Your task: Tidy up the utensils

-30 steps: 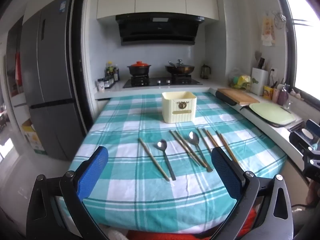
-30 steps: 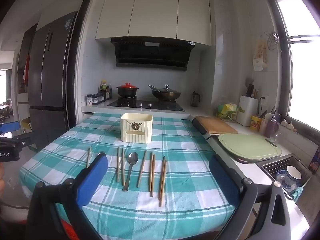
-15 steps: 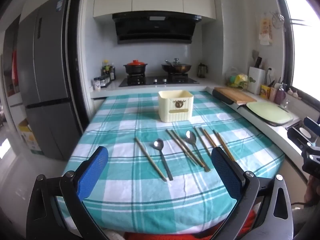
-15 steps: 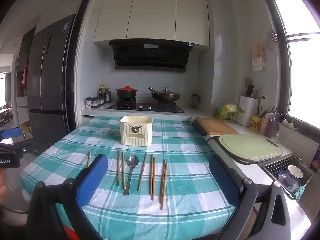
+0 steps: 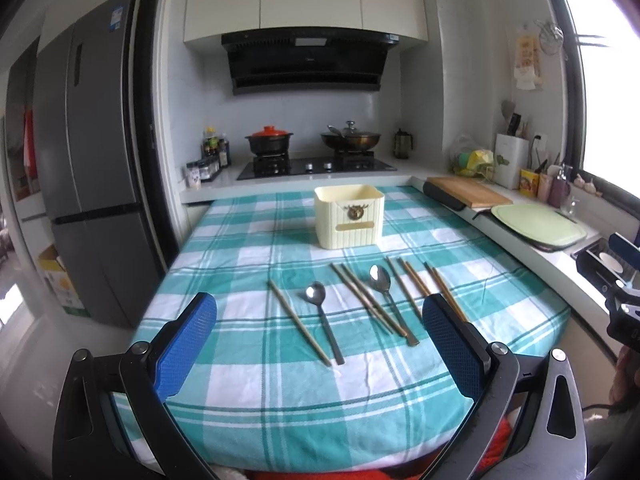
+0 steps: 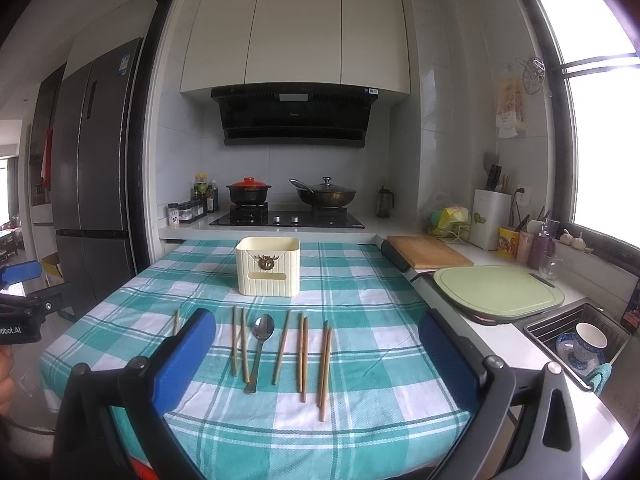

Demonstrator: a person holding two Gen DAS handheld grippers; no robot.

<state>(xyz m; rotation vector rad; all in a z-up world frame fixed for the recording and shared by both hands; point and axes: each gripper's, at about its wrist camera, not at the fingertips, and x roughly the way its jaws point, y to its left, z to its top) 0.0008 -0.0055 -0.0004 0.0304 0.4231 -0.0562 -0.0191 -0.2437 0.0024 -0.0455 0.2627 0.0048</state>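
A cream utensil holder (image 5: 349,216) stands upright on the teal checked tablecloth (image 5: 248,248); it also shows in the right wrist view (image 6: 268,266). In front of it lie several wooden chopsticks (image 5: 299,322) and two metal spoons, one on the left (image 5: 322,316) and one on the right (image 5: 390,300). The right wrist view shows one spoon (image 6: 259,348) among the chopsticks (image 6: 303,354); its left finger hides the other. My left gripper (image 5: 320,344) is open and empty above the table's near edge. My right gripper (image 6: 316,360) is open and empty, also short of the utensils.
A counter runs along the right with a wooden board (image 6: 428,252), a green cutting board (image 6: 496,292) and a sink with a cup (image 6: 588,340). A stove with two pots (image 6: 288,208) is behind the table. A grey fridge (image 5: 92,168) stands at the left.
Both grippers have tilted slightly upward, so the table and utensils sit lower in both views. Nothing on the table has moved. Both grippers remain open.
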